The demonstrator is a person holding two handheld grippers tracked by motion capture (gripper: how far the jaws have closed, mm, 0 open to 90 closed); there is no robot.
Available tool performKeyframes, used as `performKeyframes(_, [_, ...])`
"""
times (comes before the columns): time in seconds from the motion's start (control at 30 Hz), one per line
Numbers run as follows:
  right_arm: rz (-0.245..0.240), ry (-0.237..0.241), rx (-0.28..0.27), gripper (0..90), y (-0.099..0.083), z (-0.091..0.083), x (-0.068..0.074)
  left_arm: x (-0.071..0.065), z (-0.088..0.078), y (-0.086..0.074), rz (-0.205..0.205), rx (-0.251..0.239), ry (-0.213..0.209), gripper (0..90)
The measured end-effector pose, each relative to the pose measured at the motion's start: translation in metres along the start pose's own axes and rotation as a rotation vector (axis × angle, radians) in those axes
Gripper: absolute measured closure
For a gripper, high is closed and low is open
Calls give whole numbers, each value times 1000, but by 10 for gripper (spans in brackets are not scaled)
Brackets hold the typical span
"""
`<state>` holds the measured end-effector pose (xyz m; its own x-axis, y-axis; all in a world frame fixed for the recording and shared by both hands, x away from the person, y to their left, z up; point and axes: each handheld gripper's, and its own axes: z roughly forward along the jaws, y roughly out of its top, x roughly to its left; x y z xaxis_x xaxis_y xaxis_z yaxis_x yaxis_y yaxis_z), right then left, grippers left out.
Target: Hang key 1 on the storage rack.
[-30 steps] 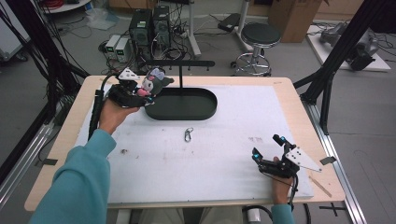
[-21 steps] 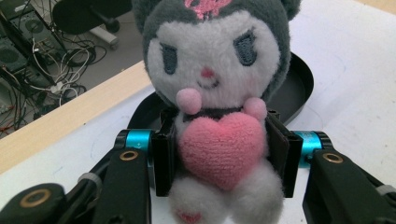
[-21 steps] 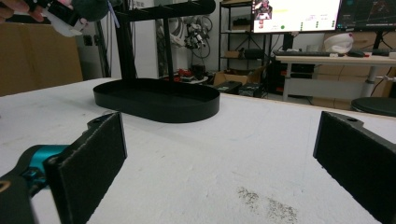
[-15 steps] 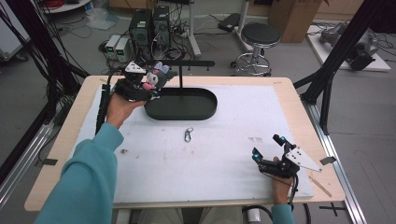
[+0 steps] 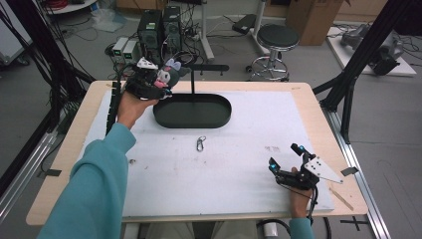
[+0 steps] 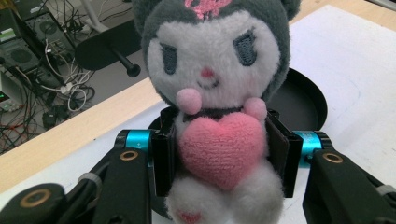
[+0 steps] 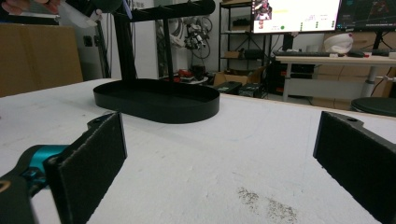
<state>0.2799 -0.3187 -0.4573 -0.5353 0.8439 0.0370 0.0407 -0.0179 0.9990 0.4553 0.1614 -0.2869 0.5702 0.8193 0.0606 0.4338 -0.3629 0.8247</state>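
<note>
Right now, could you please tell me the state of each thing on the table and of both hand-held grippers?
Left hand-held gripper: shut on the plush toy, raised near the stand.
Plush toy: held upright, off the table.
Right hand-held gripper: open, holds nothing, low over the mat.
Stand: upright, tray bare.
Clip: lying loose on the mat.

I see a plush (image 6: pixel 212 93) centre frame in the left gripper view: white face, dark grey hood with a pink mark, pink nose and paws, a pink heart on its chest. The fingers (image 6: pixel 164 156) beside it are black with bright blue collars. Upper centre of the high view, the tray (image 5: pixel 193 110) and its stand are black. The desk (image 5: pixel 308 97) is pale wood under a white mat. My sleeve (image 5: pixel 94 189), lower left, is teal.
</note>
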Motion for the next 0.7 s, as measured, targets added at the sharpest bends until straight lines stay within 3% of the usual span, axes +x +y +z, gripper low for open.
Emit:
performKeyframes(0.3, [-1, 1, -2, 18, 0, 0, -1, -4, 7, 9, 8, 4, 9, 540])
performKeyframes(0.7, [-2, 0, -3, 18, 0, 0, 0, 0, 13, 9, -22, -7, 30, 539])
